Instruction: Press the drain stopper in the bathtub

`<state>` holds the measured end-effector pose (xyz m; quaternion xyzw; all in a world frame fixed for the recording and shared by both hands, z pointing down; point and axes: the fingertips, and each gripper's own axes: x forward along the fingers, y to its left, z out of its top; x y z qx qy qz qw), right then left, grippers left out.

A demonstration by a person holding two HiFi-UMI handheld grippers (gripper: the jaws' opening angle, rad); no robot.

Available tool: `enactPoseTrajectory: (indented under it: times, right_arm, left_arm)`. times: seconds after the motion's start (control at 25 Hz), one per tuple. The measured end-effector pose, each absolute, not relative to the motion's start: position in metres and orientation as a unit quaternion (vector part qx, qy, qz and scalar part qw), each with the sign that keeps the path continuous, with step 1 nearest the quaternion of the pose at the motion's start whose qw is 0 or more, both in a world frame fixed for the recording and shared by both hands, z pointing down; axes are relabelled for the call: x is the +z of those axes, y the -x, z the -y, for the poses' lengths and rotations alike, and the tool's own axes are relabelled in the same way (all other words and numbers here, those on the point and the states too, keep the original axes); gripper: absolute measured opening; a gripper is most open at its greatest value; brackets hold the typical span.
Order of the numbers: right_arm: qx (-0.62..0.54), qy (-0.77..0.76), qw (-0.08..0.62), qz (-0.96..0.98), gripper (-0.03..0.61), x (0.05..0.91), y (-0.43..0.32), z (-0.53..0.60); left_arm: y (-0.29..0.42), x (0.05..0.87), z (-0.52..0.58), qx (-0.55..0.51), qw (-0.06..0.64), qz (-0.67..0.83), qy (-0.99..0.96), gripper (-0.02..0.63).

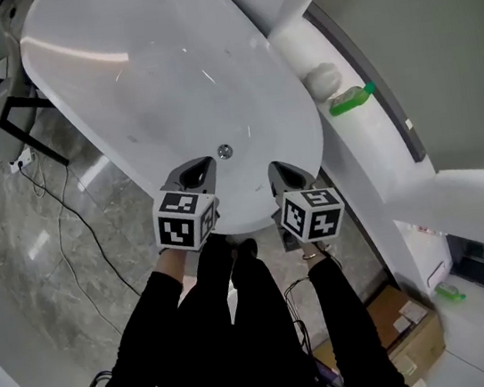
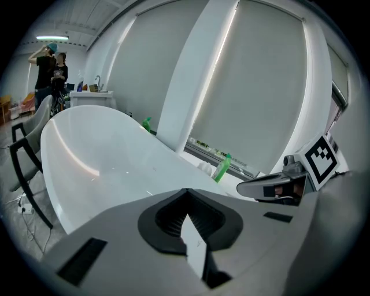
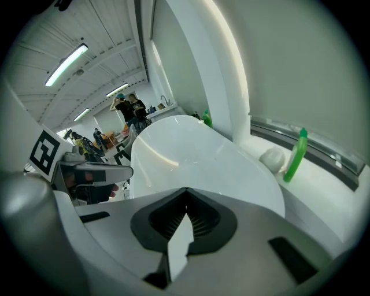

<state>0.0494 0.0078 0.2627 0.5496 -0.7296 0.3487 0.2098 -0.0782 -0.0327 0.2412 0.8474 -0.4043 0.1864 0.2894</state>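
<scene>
Poised over the near end of the glossy white oval bathtub [image 1: 117,80]: left gripper [image 1: 200,165] and right gripper [image 1: 282,171], grey jaws closed together, empty. Ahead on the smooth floor, small round metallic drain stopper [image 1: 225,152].

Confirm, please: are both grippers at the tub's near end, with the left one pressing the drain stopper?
Not pressing: in the head view the drain stopper lies bare, apart from the left gripper and the right gripper. Both are indeed at the tub's near end.
</scene>
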Motion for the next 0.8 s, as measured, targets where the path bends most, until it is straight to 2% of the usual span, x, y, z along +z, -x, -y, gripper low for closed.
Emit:
enactPoseTrajectory:
  times: [0.32,0.8]
  right_arm:
    - [0.363,-0.531,0.235,0.729,0.002,0.306,-0.056,0.009]
    - [0.414,-0.502,0.261,0.713,0.002,0.421,-0.061,0.037]
  left_arm:
    - [0.062,0.289,0.058,0.206,0.305,0.398,-0.840,0.008]
    - [0.041,0.401,0.084,0.242,0.347,0.401,-0.812,0.008]
